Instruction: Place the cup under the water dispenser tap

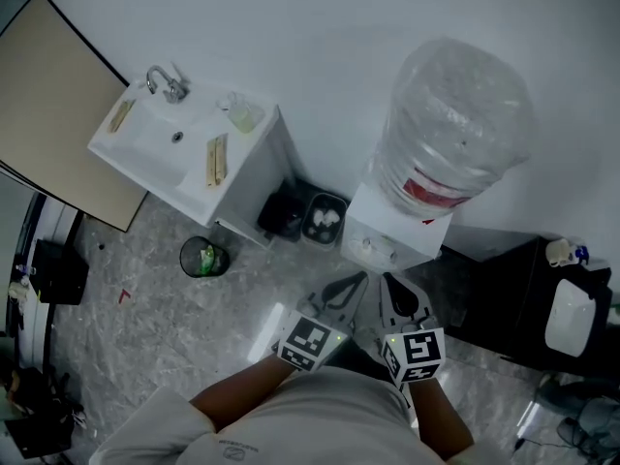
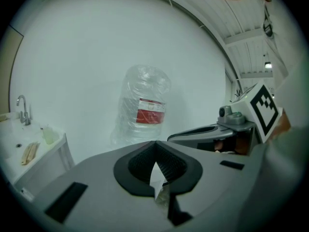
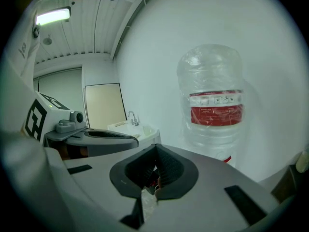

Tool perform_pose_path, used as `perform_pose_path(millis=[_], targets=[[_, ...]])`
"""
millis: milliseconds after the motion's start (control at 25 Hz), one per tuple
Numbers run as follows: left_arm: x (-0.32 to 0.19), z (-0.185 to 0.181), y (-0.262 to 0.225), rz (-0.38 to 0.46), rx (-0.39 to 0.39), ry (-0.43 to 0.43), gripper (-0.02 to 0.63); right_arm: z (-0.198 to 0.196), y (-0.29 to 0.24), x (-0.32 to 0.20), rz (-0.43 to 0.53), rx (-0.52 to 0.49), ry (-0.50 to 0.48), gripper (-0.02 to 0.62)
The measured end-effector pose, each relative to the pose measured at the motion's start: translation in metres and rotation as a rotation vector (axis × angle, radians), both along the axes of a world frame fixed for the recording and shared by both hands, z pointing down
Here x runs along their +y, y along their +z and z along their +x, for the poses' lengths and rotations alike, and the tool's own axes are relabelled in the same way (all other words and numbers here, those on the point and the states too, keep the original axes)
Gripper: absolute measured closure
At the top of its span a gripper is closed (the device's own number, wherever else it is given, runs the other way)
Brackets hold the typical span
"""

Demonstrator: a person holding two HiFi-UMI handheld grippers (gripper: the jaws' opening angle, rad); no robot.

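White wall (image 1: 320,27) and grey speckled floor (image 1: 145,308) are being viewed from above. Beige door (image 1: 48,95) is being shown at far left. White sink unit (image 1: 252,177) is standing against the wall, faucet (image 1: 167,83) at its back edge, two tan items (image 1: 216,160) lying on its rim. Dispenser (image 1: 392,223) is standing right of the sink unit, apart from it, against the same wall; a large plastic-wrapped bottle (image 1: 455,114) with a red label is being carried on top. Dark table (image 1: 504,298) is being shown right of the dispenser, a white object (image 1: 570,316) lying on it. Black bins (image 1: 283,216) are sitting between sink unit and dispenser; a round bin (image 1: 203,257) with green contents is standing on the floor in front of the sink unit. Both grippers are being held side by side in front of the dispenser, pointed toward it, clear of it. Left gripper (image 2: 155,149): jaws are being held together at the tips, nothing gripped. Right gripper (image 3: 155,151): same, jaws being pressed together, nothing between the pads. What looks like a pale translucent cup (image 1: 242,114) is sitting on the sink unit's corner by the wall, on the dispenser side, well apart from the dispenser and both grippers; whether it is the task's cup cannot be told.
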State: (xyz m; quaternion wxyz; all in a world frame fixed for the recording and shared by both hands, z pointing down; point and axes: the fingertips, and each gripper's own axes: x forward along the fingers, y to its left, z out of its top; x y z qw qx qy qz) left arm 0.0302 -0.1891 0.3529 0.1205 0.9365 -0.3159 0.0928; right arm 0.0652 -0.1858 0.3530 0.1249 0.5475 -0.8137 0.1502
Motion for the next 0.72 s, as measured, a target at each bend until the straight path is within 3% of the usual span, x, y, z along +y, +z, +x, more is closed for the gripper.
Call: perform_pose_path(millis=[720], targets=[[0.002,-0.012,-0.016,0.056,-0.013,-0.031,0.603,-0.013,-0.009,-0.001,0.018,0.010,-0.055,0.580]])
